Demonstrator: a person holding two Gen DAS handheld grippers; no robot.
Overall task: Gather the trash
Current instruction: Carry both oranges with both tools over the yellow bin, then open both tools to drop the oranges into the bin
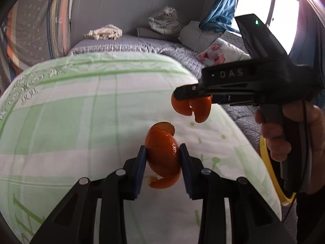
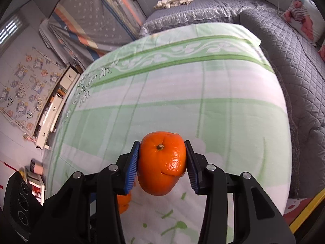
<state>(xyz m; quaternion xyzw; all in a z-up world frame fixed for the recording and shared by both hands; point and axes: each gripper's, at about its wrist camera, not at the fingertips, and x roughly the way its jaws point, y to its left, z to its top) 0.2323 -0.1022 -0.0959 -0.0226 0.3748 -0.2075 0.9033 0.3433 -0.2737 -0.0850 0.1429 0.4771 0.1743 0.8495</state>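
Each gripper squeezes a piece of orange peel above the green and white cloth (image 1: pixel 61 111): the left gripper (image 1: pixel 162 160) holds a curly peel (image 1: pixel 162 152), the right gripper (image 2: pixel 162 160) a stem-end peel (image 2: pixel 162 162). Pick-up looks done. Next, I think, they need a bin.

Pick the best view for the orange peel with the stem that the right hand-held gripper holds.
Right wrist view: the domed orange peel with the stem fills the centre, pads pressing both sides. Left wrist view shows the same peel only from the side, partly hidden under the right hand-held gripper.
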